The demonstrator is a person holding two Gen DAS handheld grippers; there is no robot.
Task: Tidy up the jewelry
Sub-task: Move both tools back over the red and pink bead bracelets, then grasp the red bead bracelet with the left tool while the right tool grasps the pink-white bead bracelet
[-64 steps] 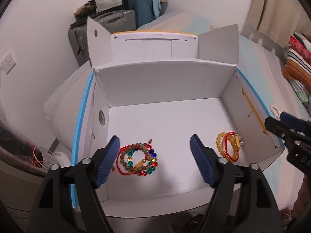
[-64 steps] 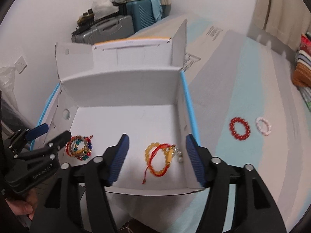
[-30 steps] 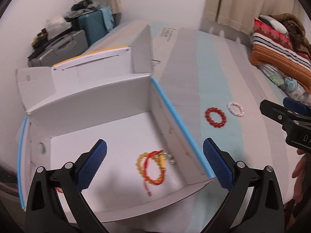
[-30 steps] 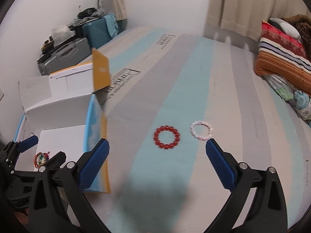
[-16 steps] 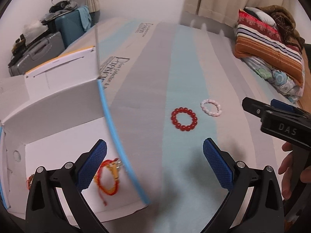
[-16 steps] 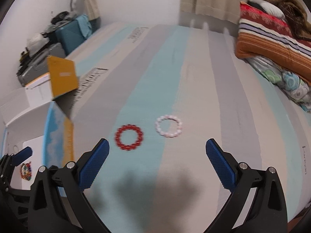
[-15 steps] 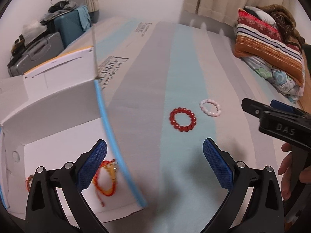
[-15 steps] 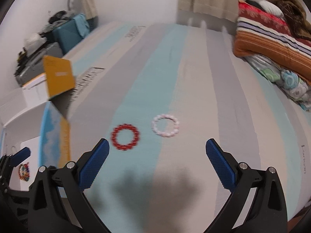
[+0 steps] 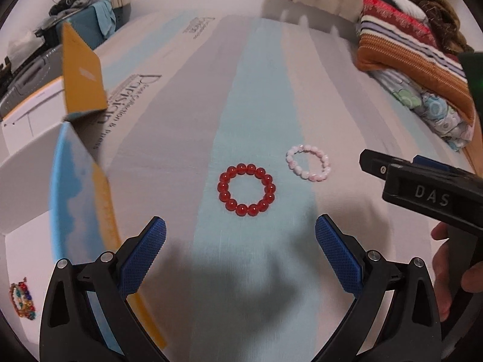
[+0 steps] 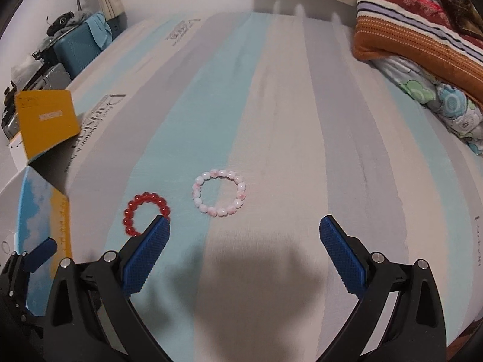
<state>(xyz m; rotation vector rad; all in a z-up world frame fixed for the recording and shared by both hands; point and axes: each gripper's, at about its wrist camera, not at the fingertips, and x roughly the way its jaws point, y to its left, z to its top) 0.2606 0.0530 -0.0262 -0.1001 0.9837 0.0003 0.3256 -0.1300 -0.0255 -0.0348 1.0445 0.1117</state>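
Observation:
A red bead bracelet [image 9: 246, 190] and a pink-white bead bracelet [image 9: 308, 162] lie side by side on the striped bed sheet. My left gripper [image 9: 240, 241] is open and empty, just short of the red bracelet. My right gripper [image 10: 244, 241] is open and empty, just short of the pink bracelet [image 10: 219, 192], with the red one [image 10: 145, 212] partly behind its left finger. The open white cardboard box [image 9: 81, 178] stands at the left. A multicoloured bracelet [image 9: 22, 298] lies on its floor.
Folded striped blankets [image 10: 422, 30] are piled at the far right of the bed. Suitcases [image 10: 75, 42] stand beyond the bed's far left corner. The box's orange flap [image 10: 45, 120] sticks up at the left. The right gripper's body [image 9: 431, 193] shows at the right of the left wrist view.
Both grippers have swung right from over the box to over the bed sheet and moved closer to the two loose bracelets. Both stay open and empty.

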